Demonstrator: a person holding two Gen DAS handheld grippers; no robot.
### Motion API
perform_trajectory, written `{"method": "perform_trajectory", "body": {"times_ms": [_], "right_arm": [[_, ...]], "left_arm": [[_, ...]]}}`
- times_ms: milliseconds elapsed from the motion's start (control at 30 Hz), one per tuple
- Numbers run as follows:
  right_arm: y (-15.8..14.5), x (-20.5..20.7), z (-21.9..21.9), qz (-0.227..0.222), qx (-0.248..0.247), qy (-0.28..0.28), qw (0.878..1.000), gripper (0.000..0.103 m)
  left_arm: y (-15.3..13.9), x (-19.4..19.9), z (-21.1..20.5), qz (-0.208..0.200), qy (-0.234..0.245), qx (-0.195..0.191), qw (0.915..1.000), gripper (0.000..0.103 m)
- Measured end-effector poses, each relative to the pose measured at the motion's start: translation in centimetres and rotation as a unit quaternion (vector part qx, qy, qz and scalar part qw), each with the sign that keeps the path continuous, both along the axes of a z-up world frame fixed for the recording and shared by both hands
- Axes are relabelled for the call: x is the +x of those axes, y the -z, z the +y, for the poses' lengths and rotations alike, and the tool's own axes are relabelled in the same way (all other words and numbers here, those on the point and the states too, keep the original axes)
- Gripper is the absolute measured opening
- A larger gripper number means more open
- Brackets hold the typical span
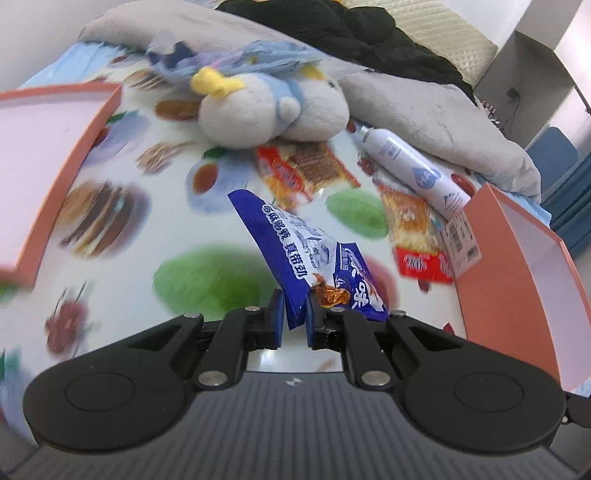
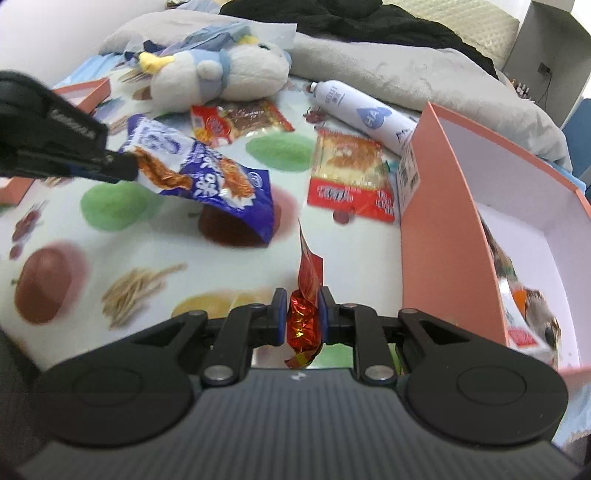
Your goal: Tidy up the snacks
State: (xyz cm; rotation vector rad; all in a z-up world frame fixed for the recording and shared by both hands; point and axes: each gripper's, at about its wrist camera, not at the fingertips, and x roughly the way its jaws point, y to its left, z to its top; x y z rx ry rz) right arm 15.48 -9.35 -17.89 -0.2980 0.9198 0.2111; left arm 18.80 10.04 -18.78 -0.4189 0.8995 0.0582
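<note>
My left gripper (image 1: 295, 314) is shut on a blue snack bag (image 1: 295, 240) and holds it above the printed sheet; the bag (image 2: 207, 177) and the left gripper (image 2: 122, 166) also show in the right wrist view. My right gripper (image 2: 301, 317) is shut on a red foil snack packet (image 2: 306, 295). Two red-and-yellow snack packs (image 2: 240, 122) (image 2: 351, 177) lie on the sheet. An open pink box (image 2: 436, 229) at the right holds at least one snack (image 2: 528, 306).
A second pink box or lid (image 1: 66, 177) sits at the left. A plush toy (image 1: 266, 107), a white spray bottle (image 1: 413, 170), a grey blanket (image 1: 424, 107) and black clothing (image 1: 351, 29) lie at the back.
</note>
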Motion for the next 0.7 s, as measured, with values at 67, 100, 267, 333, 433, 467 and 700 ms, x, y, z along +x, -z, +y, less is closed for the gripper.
{"method": "perform_trajectory", "body": {"times_ms": [67,100,267,333,433,467,700], "right_arm": [[-0.1,-0.9,-0.4,0.0,0.001,-0.001,1.0,0.021],[-0.1,-1.3,-0.6,-0.001,0.001,-0.002,1.0,0.021],[0.2,-2.5,-1.8,-0.001,0.004,0.013,1.0,0.021],[0.5,-2.8,-2.1,0.001,0.006,0.016,1.0,0.021],[1.1,-2.9,-2.2,-0.006,0.002,0.015,1.0,0.021],[1.2,-3.0,-2.1,-0.008,0.003,0.015,1.0,0.021],[1.6,-3.2,-1.7,-0.027,0.007,-0.007,1.0,0.022]], "left_arm": [[0.1,-1.6,-0.1,0.003,-0.007,-0.001,1.0,0.014],[0.2,-2.3,-0.1,0.005,-0.01,-0.002,0.9999,0.014],[0.7,-5.4,-0.7,0.019,-0.023,-0.009,0.9995,0.014],[0.8,-6.5,-0.9,0.021,-0.025,-0.013,0.9994,0.014],[0.9,-7.6,-1.4,0.02,-0.01,-0.013,0.9997,0.014],[0.9,-8.0,-1.7,0.022,-0.008,-0.009,0.9997,0.014],[1.7,-8.9,-2.8,0.036,0.016,-0.014,0.9991,0.015]]}}
